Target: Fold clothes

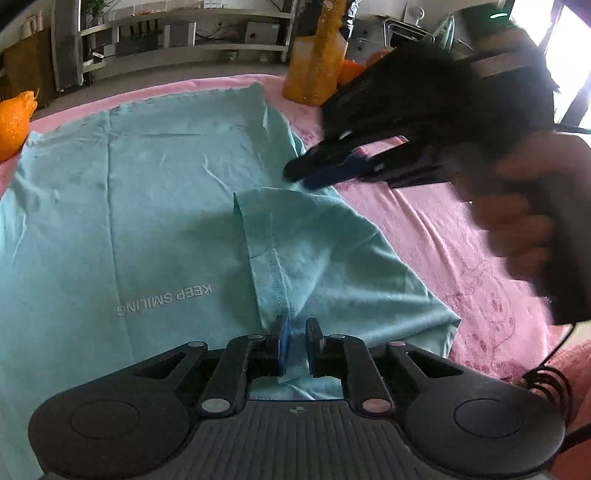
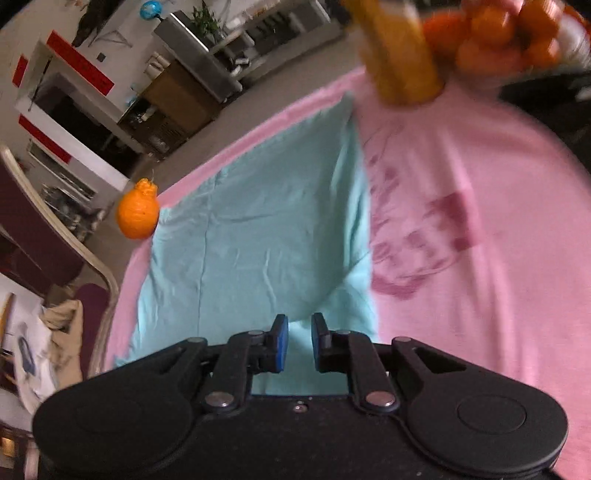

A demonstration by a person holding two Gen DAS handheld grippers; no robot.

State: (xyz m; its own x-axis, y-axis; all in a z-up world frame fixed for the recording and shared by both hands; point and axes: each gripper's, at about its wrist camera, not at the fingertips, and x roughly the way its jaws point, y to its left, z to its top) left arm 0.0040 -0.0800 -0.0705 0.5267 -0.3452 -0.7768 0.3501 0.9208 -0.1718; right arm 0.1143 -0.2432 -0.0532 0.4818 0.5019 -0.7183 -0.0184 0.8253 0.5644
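A teal T-shirt [image 1: 147,203] printed "KEEP SMILING" lies flat on a pink cloth [image 1: 443,240]. Its right side is folded over the body. My left gripper [image 1: 297,343] is shut on the near end of that folded part, by the sleeve seam. My right gripper [image 1: 303,177], held by a hand [image 1: 517,221], meets the far end of the same fold with its fingers close together. In the right wrist view, teal fabric rises from the T-shirt [image 2: 251,240] into the narrow gap of the right gripper [image 2: 300,343]; this view is blurred.
A knobbly orange fruit [image 1: 14,122] [image 2: 137,214] sits at the far left corner of the pink cloth [image 2: 480,258]. A tall yellow bottle [image 1: 317,66] [image 2: 402,55] and a pile of oranges [image 2: 498,33] stand at the far right. Shelves and furniture lie beyond.
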